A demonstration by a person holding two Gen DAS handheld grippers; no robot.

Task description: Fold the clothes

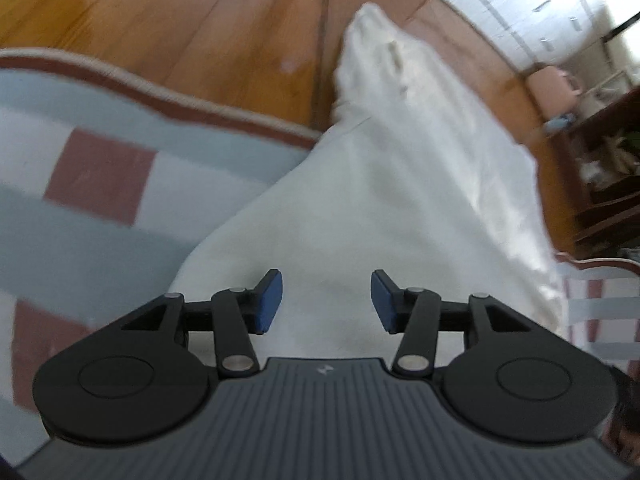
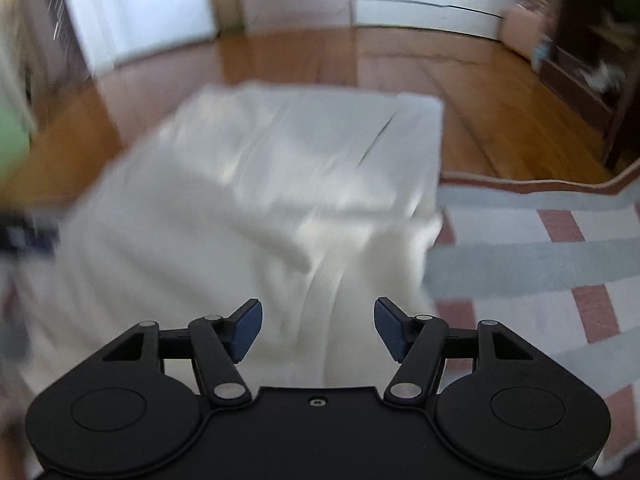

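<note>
Left wrist view looked down over the left gripper [image 1: 327, 302], whose blue pads [image 1: 271, 301] stood apart with nothing between them, holding nothing. Below and ahead of it lay a white garment [image 1: 400, 184], spread out and running away from the camera towards a narrow far end. The near part of the garment rested on a rug [image 1: 100, 184] checked in pale blue, white and dusty red, with a scalloped red border. Its far end reached onto a wooden floor [image 1: 180, 20]. A dark wooden shelf unit [image 1: 608, 168] stood at the right edge, and white cabinets [image 1: 540, 12] lined the far wall.

Right wrist view was blurred. The right gripper [image 2: 318, 330] also hung with its jaws apart, a little wider than the left's, and gripped nothing. The same white garment [image 2: 260, 200] filled the middle of the picture, creased and rumpled, with a squared far edge lying on the wooden floor [image 2: 500, 112]. The checked rug [image 2: 540, 260] showed at the right, just beside the cloth.
</note>
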